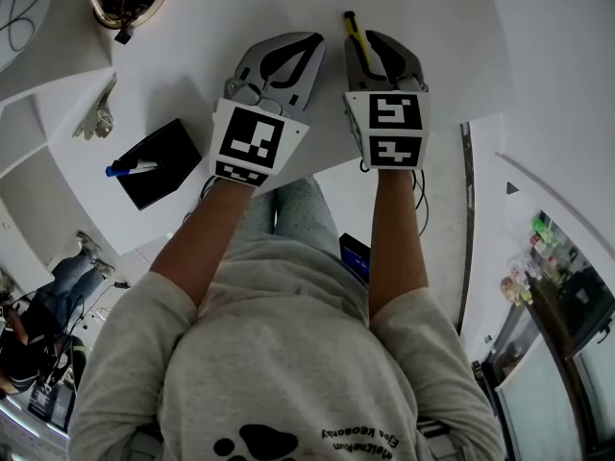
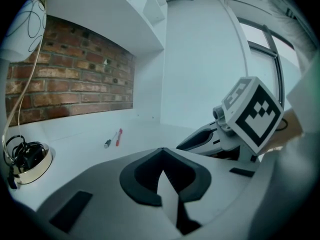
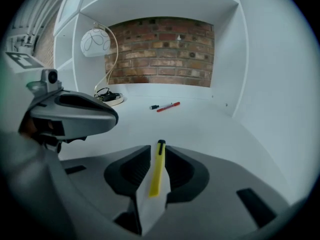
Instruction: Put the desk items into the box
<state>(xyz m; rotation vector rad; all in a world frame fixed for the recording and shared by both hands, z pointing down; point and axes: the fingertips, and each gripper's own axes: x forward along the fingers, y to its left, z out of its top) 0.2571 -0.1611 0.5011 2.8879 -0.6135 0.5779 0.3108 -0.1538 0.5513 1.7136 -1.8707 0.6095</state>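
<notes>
A yellow pen lies on the white desk, pointing away from me. My right gripper is open with the pen between its jaws; there is a gap on the pen's left side. My left gripper is beside it on the left, shut with nothing in it. The black box sits at the desk's left front corner with a blue marker in it. Farther back on the desk lie a red pen and a black marker.
A round lamp base with coiled cables stands at the back left, near a brick wall. A metal clip lies left of the box. White shelving surrounds the desk. A person sits on the floor at the lower left.
</notes>
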